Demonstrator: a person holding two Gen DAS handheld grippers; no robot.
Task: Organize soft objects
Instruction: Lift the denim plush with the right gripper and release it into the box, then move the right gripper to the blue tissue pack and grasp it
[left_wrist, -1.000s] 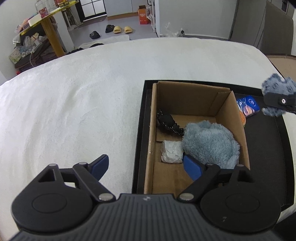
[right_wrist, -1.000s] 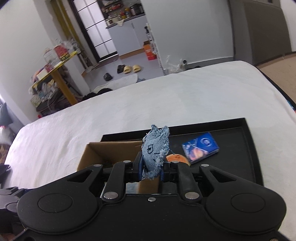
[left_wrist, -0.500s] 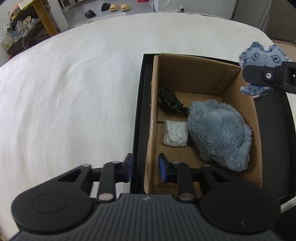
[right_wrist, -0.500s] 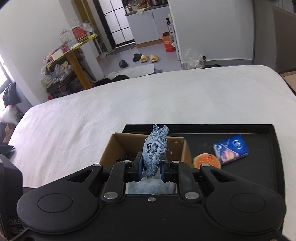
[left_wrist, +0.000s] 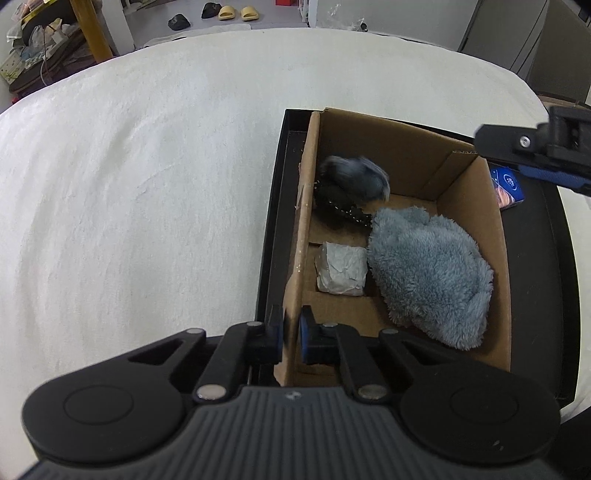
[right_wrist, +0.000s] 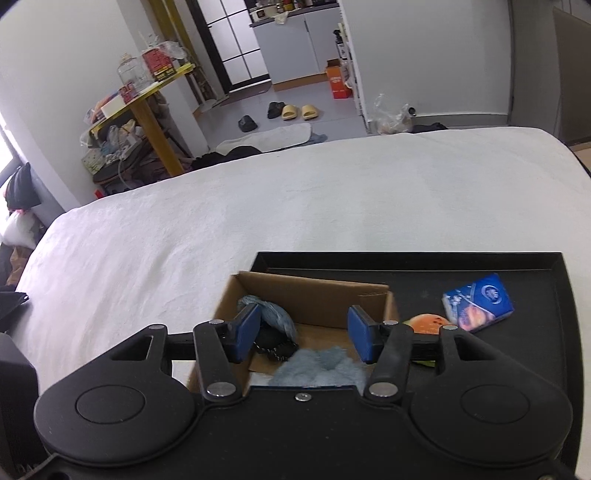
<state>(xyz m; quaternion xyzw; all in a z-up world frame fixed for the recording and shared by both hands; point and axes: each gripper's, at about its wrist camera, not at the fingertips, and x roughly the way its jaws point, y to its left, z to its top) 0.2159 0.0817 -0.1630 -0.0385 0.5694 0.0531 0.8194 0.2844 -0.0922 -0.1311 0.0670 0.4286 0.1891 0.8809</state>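
A cardboard box (left_wrist: 469, 199) stands in a black tray (left_wrist: 554, 258) on a white bed. In it lie a fluffy blue cloth (left_wrist: 428, 269), a grey folded cloth (left_wrist: 341, 267), a black spiky item (left_wrist: 338, 208) and a denim toy (left_wrist: 354, 175), blurred at the far left corner. My left gripper (left_wrist: 291, 332) is shut on the box's near left wall. My right gripper (right_wrist: 303, 332) is open and empty above the box; it also shows in the left wrist view (left_wrist: 535, 151). The denim toy (right_wrist: 275, 314) lies below its left finger.
A blue packet (right_wrist: 478, 301) and an orange burger-like toy (right_wrist: 424, 321) lie in the tray (right_wrist: 535, 280) right of the box (right_wrist: 317, 295). The white bed (left_wrist: 129, 203) spreads to the left. Beyond it are a yellow table (right_wrist: 147, 99) and slippers (right_wrist: 299, 110) on the floor.
My right gripper opened and let go of the denim toy, which dropped into the box's far left corner. My left gripper closed on the box's near left wall.
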